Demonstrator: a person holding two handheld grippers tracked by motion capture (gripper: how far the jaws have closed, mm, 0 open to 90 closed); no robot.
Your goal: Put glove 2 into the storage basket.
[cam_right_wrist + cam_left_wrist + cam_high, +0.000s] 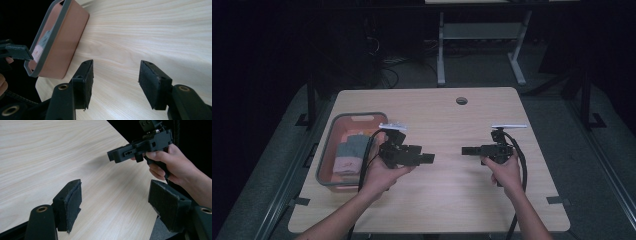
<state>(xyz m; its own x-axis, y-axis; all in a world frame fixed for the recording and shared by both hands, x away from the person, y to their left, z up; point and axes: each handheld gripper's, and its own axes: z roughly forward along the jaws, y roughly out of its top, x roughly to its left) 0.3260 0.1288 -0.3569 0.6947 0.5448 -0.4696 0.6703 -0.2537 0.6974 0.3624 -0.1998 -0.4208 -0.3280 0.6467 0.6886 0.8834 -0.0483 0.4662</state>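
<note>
Left gripper (428, 158) and right gripper (468, 150): held over bare table (452, 200), jaws facing, parted, empty. Pink bin (328, 155) at table's left edge, just beside left gripper; folded cloths (351, 152) inside, seen from high view. Bin's outer wall seen from right gripper view.

Dim room; pale wood table (472, 195); grey floor (592, 165); white-legged desk (482, 31) behind.

From my remote seat, the folded cloths (350, 151) in the pink bin (333, 131) are too small to identify, my left gripper (428, 158) covers part of them, and the bin's far end is cropped in the right gripper view.
</note>
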